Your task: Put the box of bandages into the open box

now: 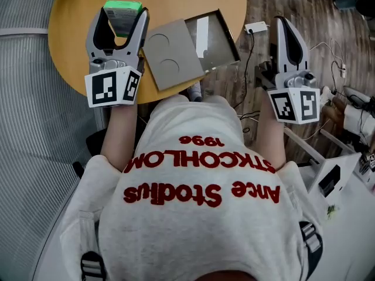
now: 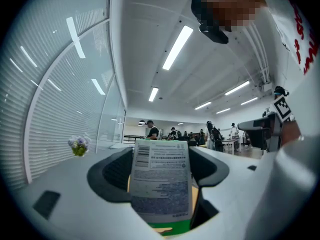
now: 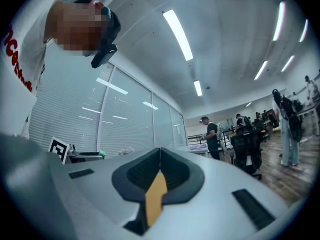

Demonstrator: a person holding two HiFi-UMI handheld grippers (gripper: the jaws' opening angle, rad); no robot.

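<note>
The box of bandages (image 1: 123, 15), green-topped with a printed white label (image 2: 161, 181), stands between the jaws of my left gripper (image 1: 122, 25), which is shut on it over the left part of the round wooden table (image 1: 70, 34). In the left gripper view the box fills the gap between the dark pads (image 2: 112, 176). To its right on the table lies the open grey box (image 1: 220, 40), with its flat lid (image 1: 170, 54) beside it. My right gripper (image 1: 284, 31) hangs off the table's right side over the floor, shut and empty (image 3: 159, 156).
A white adapter (image 1: 256, 27) and cables lie on the wooden floor right of the table. Equipment and a white bench (image 1: 351, 215) crowd the right side. Both gripper views tilt up at the ceiling; people stand far off, and a small flower pot (image 2: 79, 145) shows at the left.
</note>
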